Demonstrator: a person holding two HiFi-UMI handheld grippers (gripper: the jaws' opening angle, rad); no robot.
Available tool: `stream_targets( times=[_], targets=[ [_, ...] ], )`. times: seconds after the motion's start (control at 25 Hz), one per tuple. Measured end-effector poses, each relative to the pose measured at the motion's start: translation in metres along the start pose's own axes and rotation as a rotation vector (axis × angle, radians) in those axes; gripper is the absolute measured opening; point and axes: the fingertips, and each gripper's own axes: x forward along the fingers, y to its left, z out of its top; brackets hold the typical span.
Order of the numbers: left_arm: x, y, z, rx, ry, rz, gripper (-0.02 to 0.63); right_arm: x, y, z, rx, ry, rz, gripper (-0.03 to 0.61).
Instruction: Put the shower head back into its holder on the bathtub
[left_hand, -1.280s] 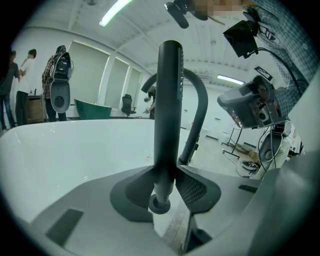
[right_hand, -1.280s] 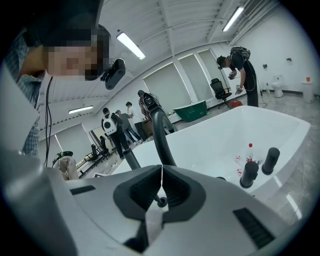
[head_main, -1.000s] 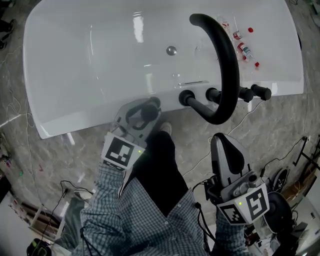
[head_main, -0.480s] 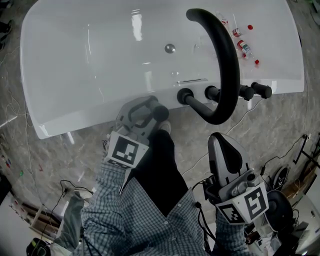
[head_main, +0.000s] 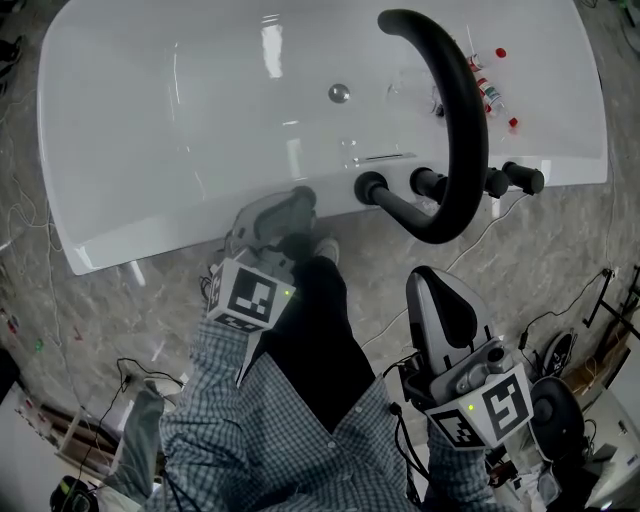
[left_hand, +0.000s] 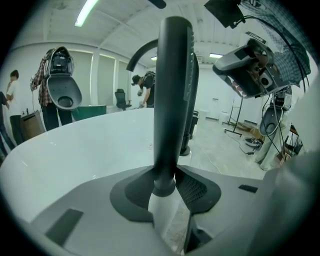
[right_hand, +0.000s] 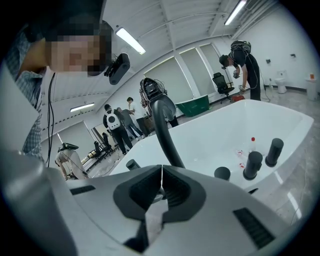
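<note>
Pinching the shower head (left_hand: 172, 100) upright in the left fingers (left_hand: 197, 189) just over the near bathtub (head_main: 180, 235) rim, holder probably right below, with right fingers (right_hand: 180, 192) pressed together, empty, well back.

I've got a grey marbled floor (head_main: 130, 300) here, and the white bathtub (head_main: 200, 130) stands right on it. Thin cables (head_main: 590, 293) trail across the floor at right. Small red-capped bottles (head_main: 490, 95) lie on the tub's ledge.
</note>
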Motion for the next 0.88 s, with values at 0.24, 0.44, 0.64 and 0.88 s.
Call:
stream_targets(
  times=[0.24, 0.44, 0.64, 0.88],
  targets=[
    [-0.001, 0.002, -0.004, -0.056, -0.016, -0.001, 0.138, 0.003, 0.007, -0.002, 0.001, 0.004, 0.004, 0.016],
    [-0.002, 0.003, 0.0, -0.102, -0.024, -0.024, 0.138, 0.005, 0.015, -0.005, -0.004, 0.01, 0.003, 0.017],
    [-0.008, 0.0, -0.005, -0.086, -0.001, -0.036, 0.138, 0.004, 0.021, -0.008, -0.01, 0.022, 0.001, 0.017],
    [-0.022, 0.004, -0.006, -0.122, -0.029, -0.027, 0.137, 0.007, 0.025, -0.016, -0.016, 0.043, -0.007, 0.017]
  ],
)
